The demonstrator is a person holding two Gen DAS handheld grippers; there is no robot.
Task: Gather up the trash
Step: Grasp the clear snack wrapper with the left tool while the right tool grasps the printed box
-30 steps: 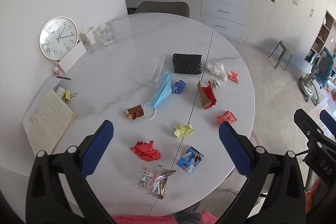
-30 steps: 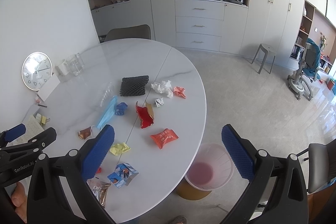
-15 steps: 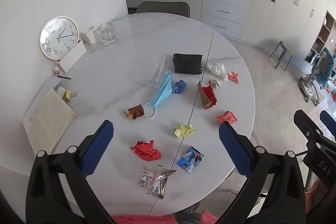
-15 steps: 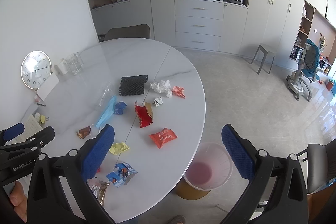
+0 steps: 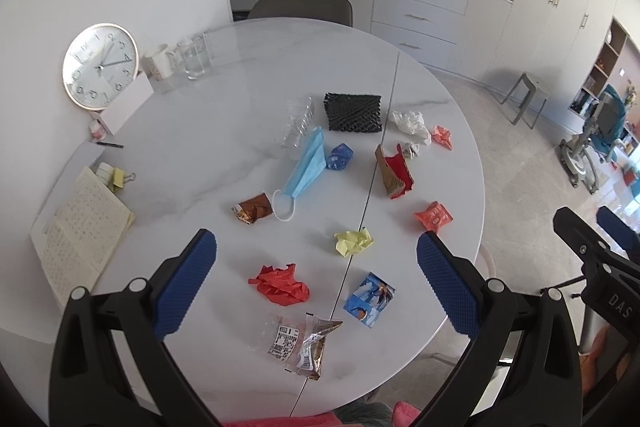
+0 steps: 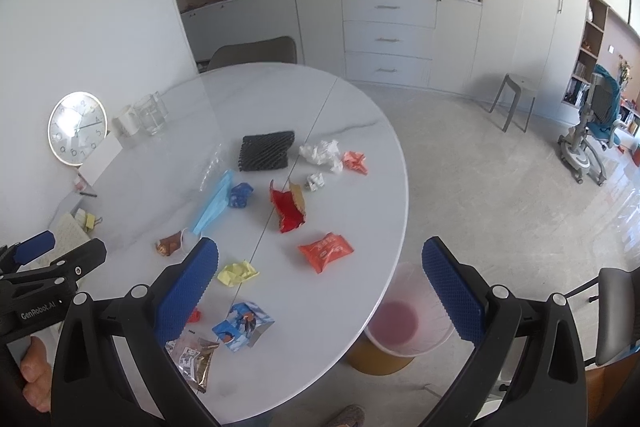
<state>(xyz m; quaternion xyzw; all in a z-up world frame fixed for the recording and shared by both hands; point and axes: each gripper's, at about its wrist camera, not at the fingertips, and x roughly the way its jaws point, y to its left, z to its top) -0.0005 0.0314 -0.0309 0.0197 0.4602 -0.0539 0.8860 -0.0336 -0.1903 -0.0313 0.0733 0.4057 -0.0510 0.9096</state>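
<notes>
Left gripper (image 5: 316, 281) and right gripper (image 6: 320, 283): black plastic frames with silver screws, blue dimpled finger pads (image 5: 186, 285); white "GenRobot.AI" lettering on the left body.

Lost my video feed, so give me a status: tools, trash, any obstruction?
Left tool and right tool open, empty, above the table. Trash scattered, none collected; bin on floor beside table. Nothing blocking.

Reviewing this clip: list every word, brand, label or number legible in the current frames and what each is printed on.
"GenRobot.AI": side of the left gripper, seen from the right wrist.
"DAS": body of the right gripper, cut off at the frame edge.
Numerals 1 to 12: wall clock face.
Orange snack packet, barcode wrapper, notebook: print too blurred to read.
</notes>
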